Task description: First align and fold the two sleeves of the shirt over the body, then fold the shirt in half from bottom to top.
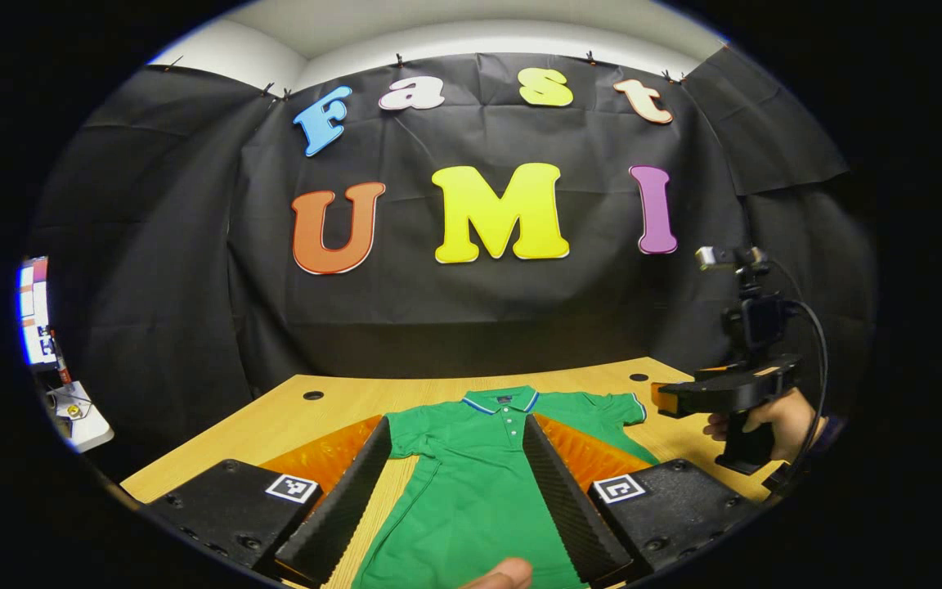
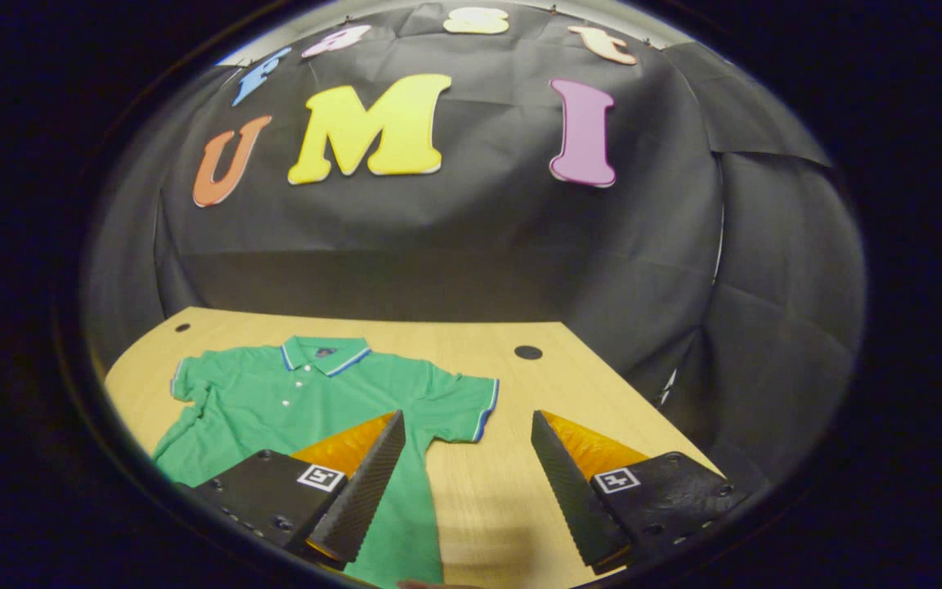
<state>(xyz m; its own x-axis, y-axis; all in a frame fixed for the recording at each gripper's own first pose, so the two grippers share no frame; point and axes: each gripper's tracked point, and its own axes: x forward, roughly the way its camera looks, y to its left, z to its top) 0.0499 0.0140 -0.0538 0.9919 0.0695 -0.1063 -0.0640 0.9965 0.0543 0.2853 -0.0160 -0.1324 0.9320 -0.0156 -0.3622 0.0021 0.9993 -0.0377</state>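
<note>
Green short-sleeved polo shirt (image 1: 471, 483) lies flat on the light wooden bench (image 1: 291, 413), collar toward the black back wall, hem toward me. Long axis runs near-to-far, straight up the middle of the left gripper view.

Left tongs (image 1: 456, 491): spread wide, holding nothing, hovering above the shirt body, which shows in the gap between them. A fingertip (image 1: 504, 574) pokes in at the bottom centre of that frame.

Right tongs (image 2: 463, 483): also wide apart and empty. In the right gripper view the shirt sits lower left; its near sleeve (image 2: 467, 409) with the striped cuff lies just up and left of the gap, bare bench straight ahead. The left gripper view shows this gripper at right centre, held in a hand (image 1: 773, 421) above the bench edge, apart from the shirt.

My read: no fold started, both sleeves out. Each tongs goes for its own-side sleeve; the right looks the nearer to its sleeve.
</note>
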